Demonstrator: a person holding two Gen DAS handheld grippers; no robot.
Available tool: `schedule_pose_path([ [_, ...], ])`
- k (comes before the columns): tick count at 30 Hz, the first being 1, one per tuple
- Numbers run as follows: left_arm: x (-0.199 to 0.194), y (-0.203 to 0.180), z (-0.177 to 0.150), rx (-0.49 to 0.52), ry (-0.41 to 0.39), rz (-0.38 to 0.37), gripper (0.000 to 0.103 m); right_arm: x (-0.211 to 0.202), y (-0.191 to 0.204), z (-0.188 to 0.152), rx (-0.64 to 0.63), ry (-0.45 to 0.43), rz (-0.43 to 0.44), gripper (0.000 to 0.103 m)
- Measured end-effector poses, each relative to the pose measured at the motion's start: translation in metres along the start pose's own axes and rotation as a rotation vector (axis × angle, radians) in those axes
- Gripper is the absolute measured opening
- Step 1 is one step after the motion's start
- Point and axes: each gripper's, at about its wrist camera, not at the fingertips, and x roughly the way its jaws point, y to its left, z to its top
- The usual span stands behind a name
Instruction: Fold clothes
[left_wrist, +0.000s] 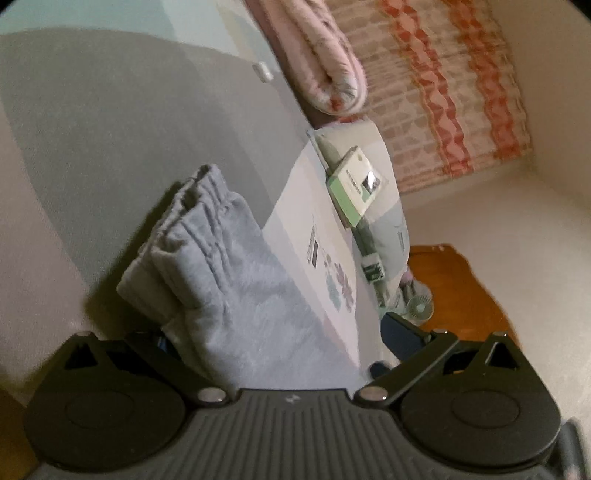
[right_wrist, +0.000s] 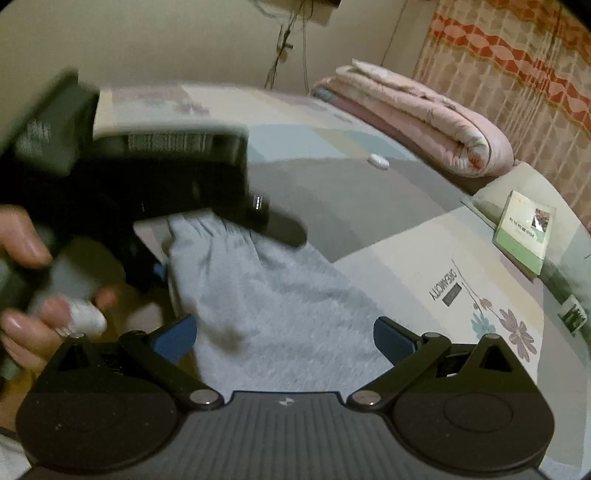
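Observation:
A pair of light grey sweatpants (left_wrist: 236, 280) lies folded lengthwise on the bed, with the gathered waistband at the far end. My left gripper (left_wrist: 282, 336) is open, and the cloth runs between its blue pads without being pinched. In the right wrist view the same sweatpants (right_wrist: 273, 295) stretch away from my right gripper (right_wrist: 284, 338), which is also open and straddles the near end of the cloth. In that view my left gripper (right_wrist: 218, 247) appears blurred at the waistband end, held by a hand (right_wrist: 26, 243).
The bed sheet (right_wrist: 406, 258) has grey, pale blue and cream patches and a flower print. A green and white book (right_wrist: 524, 232) lies near the bed's right edge. A rolled pink quilt (right_wrist: 436, 118) and a small white object (right_wrist: 378, 159) sit further back. Beyond the edge, a small fan (left_wrist: 419, 306) stands on wooden floor.

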Motion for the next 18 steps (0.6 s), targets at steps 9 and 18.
schedule_pose_path([
  [9, 0.006, 0.002, -0.001, 0.082, -0.037, 0.170, 0.041, -0.016, -0.042, -0.006, 0.203, -0.050, -0.031, 0.103],
  [18, 0.005, -0.004, 0.006, 0.147, 0.015, 0.228, 0.010, -0.003, -0.107, -0.040, 0.579, 0.004, 0.050, 0.103],
])
